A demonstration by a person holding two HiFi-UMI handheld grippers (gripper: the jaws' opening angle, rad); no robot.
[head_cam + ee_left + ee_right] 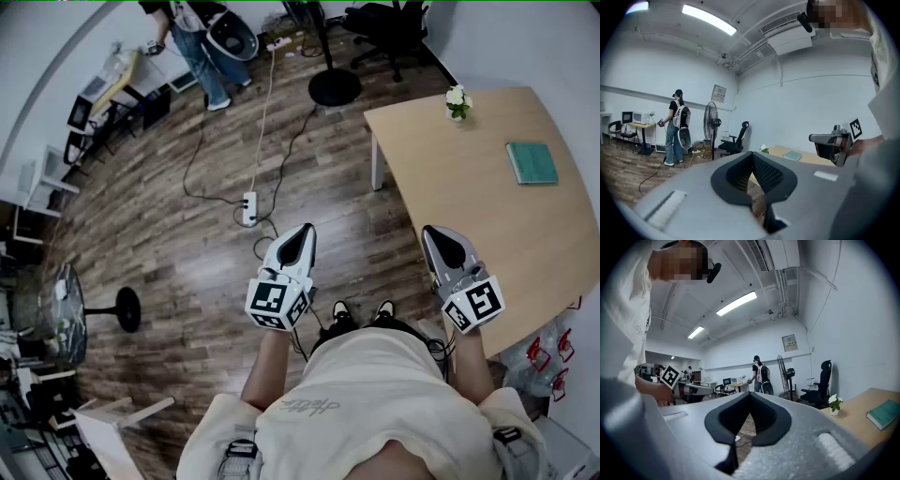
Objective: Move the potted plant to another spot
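Hovering waist-high — left gripper point(303, 232), right gripper point(431, 234)

I count two tools, the left tool point(300, 232) and the right tool point(434, 234), one wooden surface point(469, 206), one potted plant point(457, 101) and one teal book point(532, 162) on it, one black office chair point(389, 28), one standing fan point(711, 123), one power strip point(249, 207), one person with a backpack point(675, 126)

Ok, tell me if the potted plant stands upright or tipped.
Upright: the small white-flowered potted plant stands on its pot on the light wooden table, blooms above.
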